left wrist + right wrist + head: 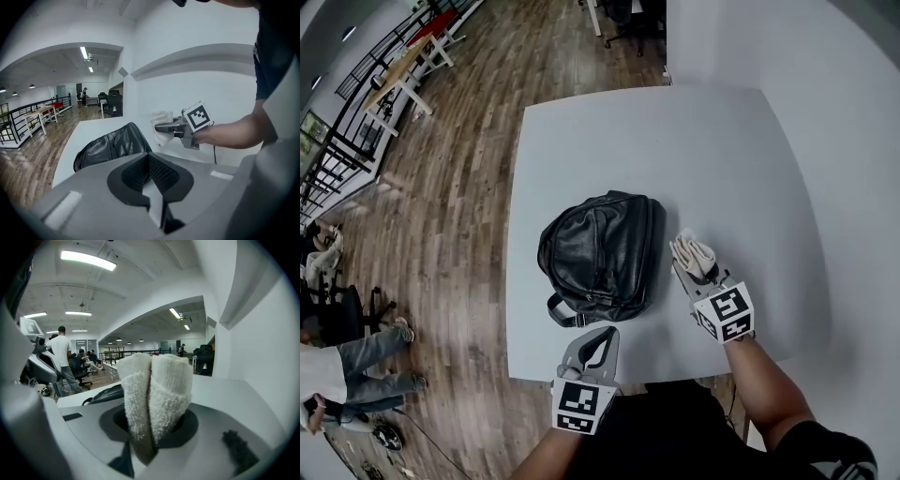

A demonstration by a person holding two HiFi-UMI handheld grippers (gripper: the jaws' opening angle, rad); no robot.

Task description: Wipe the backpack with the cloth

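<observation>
Backpack (602, 251) lies on white table (712, 141), cloth (694, 255) nearby, floor (459, 187) seemingly wooden.

- A white table (675, 141) stands close against a plain white wall (834, 66).
- The floor (459, 187) is grey-brown wood plank and spreads away to the left.
- A black railing (352, 80) lines the far left side, with long light desks (398, 75) just beside it; one bears something red.
- Black office chairs (628, 17) stand beyond the table's far end.
- Ceiling strip lights (88, 260) glow bright on a white ceiling.
- A broad curved arch (154, 317) opens onto a further hall.
- A standing person (62, 355) and seated people show in the distance.
</observation>
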